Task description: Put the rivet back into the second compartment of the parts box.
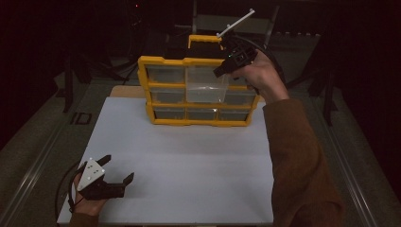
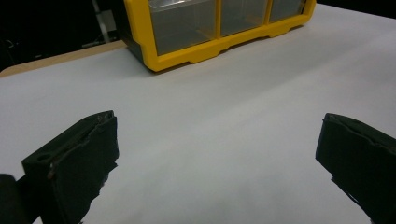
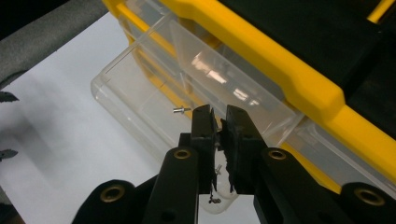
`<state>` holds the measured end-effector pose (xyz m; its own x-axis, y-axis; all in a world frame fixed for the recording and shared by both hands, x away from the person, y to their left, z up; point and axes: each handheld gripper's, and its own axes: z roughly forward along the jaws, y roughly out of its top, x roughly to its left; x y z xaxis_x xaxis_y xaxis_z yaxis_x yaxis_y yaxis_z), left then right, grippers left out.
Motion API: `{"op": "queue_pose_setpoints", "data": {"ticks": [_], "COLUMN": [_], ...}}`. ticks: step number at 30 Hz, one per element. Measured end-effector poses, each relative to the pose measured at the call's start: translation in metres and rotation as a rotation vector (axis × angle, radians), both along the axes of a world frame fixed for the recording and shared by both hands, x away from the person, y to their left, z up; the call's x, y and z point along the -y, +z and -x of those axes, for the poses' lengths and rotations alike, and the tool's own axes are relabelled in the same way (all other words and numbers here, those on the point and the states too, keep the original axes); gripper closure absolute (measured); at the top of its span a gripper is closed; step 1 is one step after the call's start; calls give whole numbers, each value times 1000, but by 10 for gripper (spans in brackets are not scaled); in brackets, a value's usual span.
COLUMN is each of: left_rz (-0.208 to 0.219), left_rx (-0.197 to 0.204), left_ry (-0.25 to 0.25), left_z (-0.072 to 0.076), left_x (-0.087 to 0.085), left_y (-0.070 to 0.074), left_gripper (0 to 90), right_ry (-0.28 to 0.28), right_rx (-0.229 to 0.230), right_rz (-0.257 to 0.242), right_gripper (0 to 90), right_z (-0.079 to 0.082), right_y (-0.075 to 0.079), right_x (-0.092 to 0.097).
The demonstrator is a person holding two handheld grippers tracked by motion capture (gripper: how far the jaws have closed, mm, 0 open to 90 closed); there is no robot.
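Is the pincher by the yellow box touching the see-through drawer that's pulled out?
Cannot tell. In the right gripper view the right gripper hangs over the open clear drawer, jaws nearly shut, but whether its tips meet the plastic isn't plain.

Organizer frame (image 1: pixel 156 61) glossy yellow plastic; pulled-out drawer (image 3: pixel 140 88) under right tool (image 3: pixel 219 123) clear glossy plastic, small shiny metal screw (image 3: pixel 181 110) inside. Surface (image 2: pixel 243 116) around left tool (image 2: pixel 217 158) white, matt, smooth. Tool pads matt black, rough, worn. Sleeve (image 1: pixel 298 156) brown cloth.
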<state>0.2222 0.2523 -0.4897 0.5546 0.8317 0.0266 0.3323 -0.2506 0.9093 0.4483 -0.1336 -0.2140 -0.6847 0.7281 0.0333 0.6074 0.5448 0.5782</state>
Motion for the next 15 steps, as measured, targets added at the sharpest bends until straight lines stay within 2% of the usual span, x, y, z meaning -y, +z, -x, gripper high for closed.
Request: {"op": "queue_pose_setpoints", "data": {"ticks": [2,5,6,7,10,15], "left_rz": [1,-1,0,1,2,4], "left_rx": [1,2,3,2,2,0], "left_ry": [-1,-2,-2,-1,-1,1], "left_z": [0,1,1,1,1,0], "left_x": [0,0,-1,-1,-1,-1], "left_y": [0,0,0,0,0,0], "left_gripper": [0,0,0,0,0,0], "right_ry": [-13,-8,-7,-16,0,31], "right_rx": [2,-13,-3,-1,-13,-11], "right_rz": [-9,-76,-68,-57,-42,-21], "right_gripper": [799,414,305,253,189,184], "right_z": [-1,-3,-3,-2,-1,2], "right_y": [0,1,0,-1,-5,-9], "right_x": [1,4,3,2,-1,-9]}}
